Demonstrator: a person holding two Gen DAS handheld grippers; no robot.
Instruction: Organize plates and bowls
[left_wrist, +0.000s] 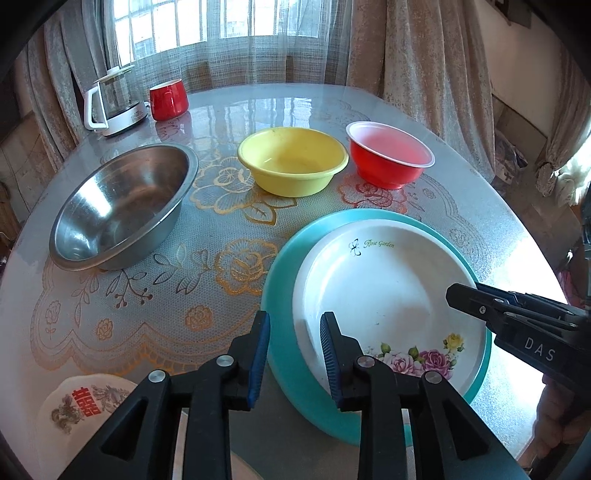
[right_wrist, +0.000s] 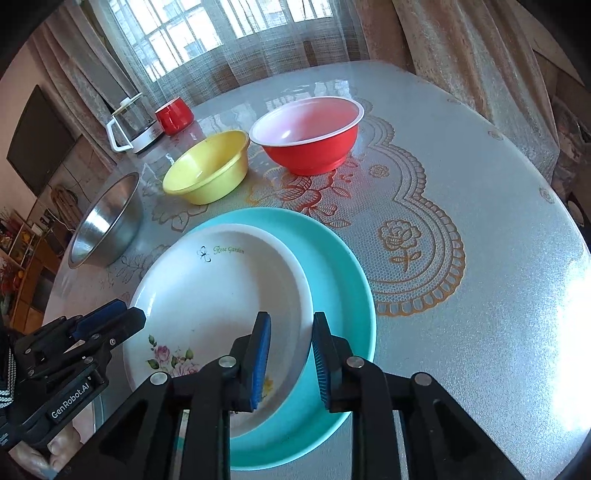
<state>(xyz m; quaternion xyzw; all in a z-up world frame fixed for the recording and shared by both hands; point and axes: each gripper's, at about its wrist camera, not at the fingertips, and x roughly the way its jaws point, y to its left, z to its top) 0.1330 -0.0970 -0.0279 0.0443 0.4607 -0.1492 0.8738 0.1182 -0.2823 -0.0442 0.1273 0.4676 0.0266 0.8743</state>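
A white flowered plate (left_wrist: 388, 288) (right_wrist: 221, 288) lies inside a larger teal plate (left_wrist: 284, 362) (right_wrist: 340, 266) on the table. My left gripper (left_wrist: 295, 317) is open; its fingers straddle the left rims of both plates and the pads stand clear of them. It shows in the right wrist view as the left gripper (right_wrist: 129, 314) at the white plate's left edge. My right gripper (right_wrist: 291, 317) is open too, with the white plate's right rim between its fingers, untouched. Behind stand a steel bowl (left_wrist: 122, 206) (right_wrist: 107, 221), a yellow bowl (left_wrist: 291, 162) (right_wrist: 207, 170) and a red bowl (left_wrist: 388, 155) (right_wrist: 310, 136).
A small white plate with a red character (left_wrist: 81, 406) lies at the near left edge, partly under my left gripper. A glass kettle (left_wrist: 114, 103) and a red mug (left_wrist: 168, 99) stand at the far left. Curtains and a window run behind the round table (right_wrist: 480, 221).
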